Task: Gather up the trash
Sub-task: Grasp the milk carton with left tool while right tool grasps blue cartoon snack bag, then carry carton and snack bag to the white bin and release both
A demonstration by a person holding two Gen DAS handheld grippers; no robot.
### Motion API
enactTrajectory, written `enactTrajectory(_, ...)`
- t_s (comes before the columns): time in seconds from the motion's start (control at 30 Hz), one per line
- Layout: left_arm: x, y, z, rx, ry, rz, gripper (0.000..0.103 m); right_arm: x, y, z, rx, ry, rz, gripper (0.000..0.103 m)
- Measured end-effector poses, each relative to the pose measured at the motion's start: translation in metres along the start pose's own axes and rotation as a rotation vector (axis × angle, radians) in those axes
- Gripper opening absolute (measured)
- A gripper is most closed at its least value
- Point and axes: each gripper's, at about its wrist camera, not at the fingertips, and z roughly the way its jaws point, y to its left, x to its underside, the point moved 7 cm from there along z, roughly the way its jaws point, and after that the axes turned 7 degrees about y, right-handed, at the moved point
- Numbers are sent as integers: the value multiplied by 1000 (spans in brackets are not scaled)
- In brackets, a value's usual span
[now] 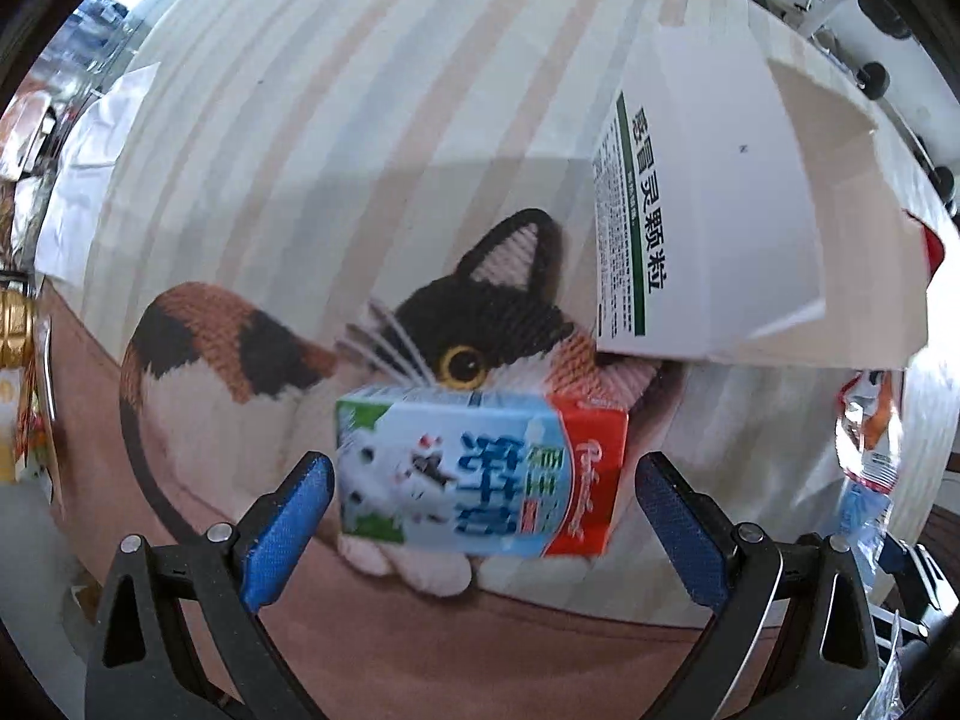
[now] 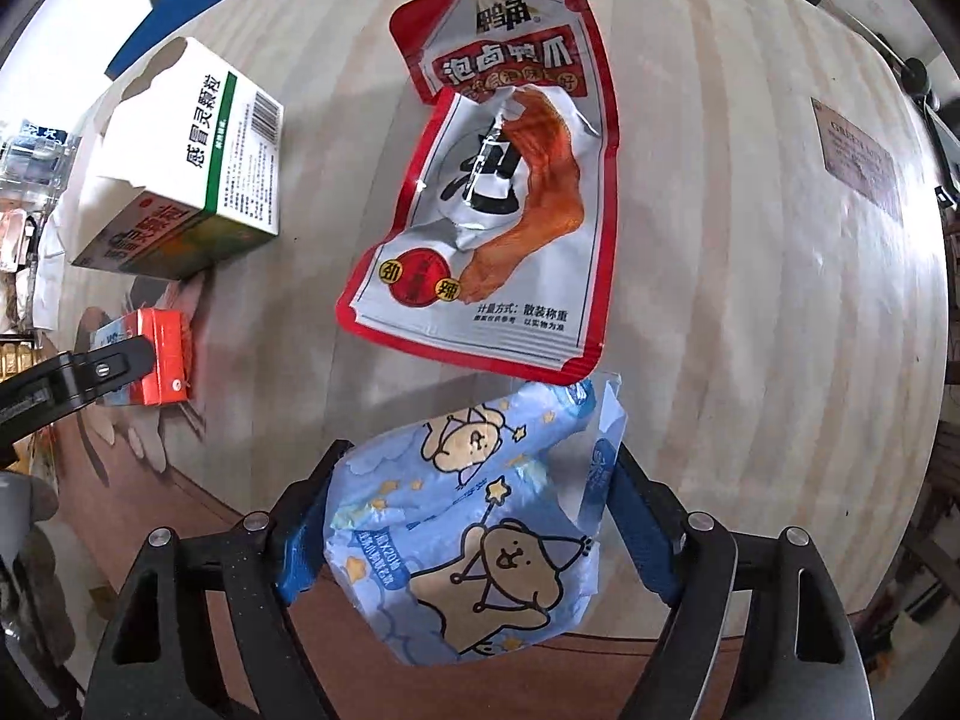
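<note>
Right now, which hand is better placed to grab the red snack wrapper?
Right: the red snack wrapper lies just beyond the right tongs, though they pinch a blue packet. The left tongs straddle a small carton.

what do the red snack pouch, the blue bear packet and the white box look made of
Red snack pouch: glossy plastic film, with creases and glare. Blue bear packet: soft, thin plastic wrap, probably, wrinkled and puffy. White box: matte printed cardboard, with folded flaps and sharp edges.

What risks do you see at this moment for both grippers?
The left gripper straddles the small blue and red carton without pressing it; closing off-centre may push it aside. The right gripper pinches the soft blue cartoon-bear wrapper, which may crumple and slip, or drag the red snack pouch touching it.
</note>
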Motion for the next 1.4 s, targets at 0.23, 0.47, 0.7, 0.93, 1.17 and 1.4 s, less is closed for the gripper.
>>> enactTrajectory(0.23,-2,-11,-16,19,-77,4,91,-5,2,4,13,-3,-9,83)
enactTrajectory(0.47,20,1,-41,38,-139,-37,91,9,11,-7,14,-14,-46,82)
enactTrajectory(0.7,71,43,-59,82,-189,-114,91,31,25,-17,6,-27,-96,78)
enactTrajectory(0.93,141,78,-65,186,-224,-236,91,73,51,-26,-25,-19,-160,72)
enactTrajectory(1.17,247,118,-65,248,-267,-345,91,144,101,-41,-67,-23,-280,72)
enactTrajectory(1.4,373,174,-43,266,-280,-459,91,268,155,-33,-105,17,-420,72)
